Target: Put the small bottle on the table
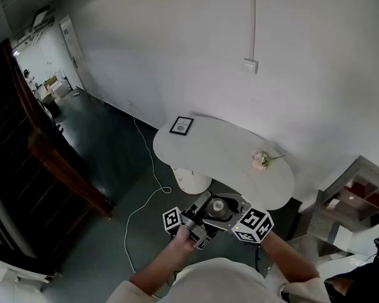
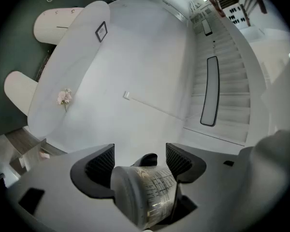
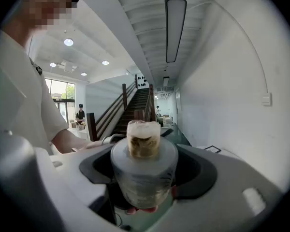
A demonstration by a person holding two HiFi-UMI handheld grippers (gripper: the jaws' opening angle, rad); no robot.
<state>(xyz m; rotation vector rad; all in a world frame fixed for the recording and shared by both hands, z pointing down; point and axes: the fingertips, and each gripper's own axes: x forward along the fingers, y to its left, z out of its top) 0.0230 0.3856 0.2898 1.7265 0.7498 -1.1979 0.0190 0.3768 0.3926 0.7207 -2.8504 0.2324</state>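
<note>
**Right gripper** (image 3: 144, 151): your jaws are closed on the small bottle (image 3: 143, 173). A dark pad hugs each side of its body. The pale neck and cap (image 3: 143, 139) point away from the camera. A fingertip (image 3: 140, 210) shows just under the bottle's base.

**Left gripper** (image 2: 139, 149): your jaws stand wide apart. The same bottle (image 2: 145, 192) lies tilted low between them, near their root, with its flat end toward the camera. The ribbed face of the left pad (image 2: 102, 164) shows clear of it.

**Small bottle, position:** in the head view the small bottle (image 1: 217, 206) is held off the table, between your two grippers and close to your body. The left marker cube (image 1: 171, 219) and the right marker cube (image 1: 253, 225) sit on either side of it. It hangs just off the near edge of the table (image 1: 208, 150).

**Table:** white, with an elongated rounded top on a white ribbed pedestal (image 1: 191, 180).

**On the table:**
- A small pale flower sprig (image 1: 261, 160) lies toward the right end.
- A dark-framed card (image 1: 181, 125) lies at the far left end.
- The two are well apart.

**Surroundings:**
- A white cable (image 1: 145, 201) trails over the dark floor to the left of the pedestal.
- A socket box (image 1: 251, 65) is on the white wall above the table.
- A dark staircase (image 3: 130, 105) shows in the right gripper view.
</note>
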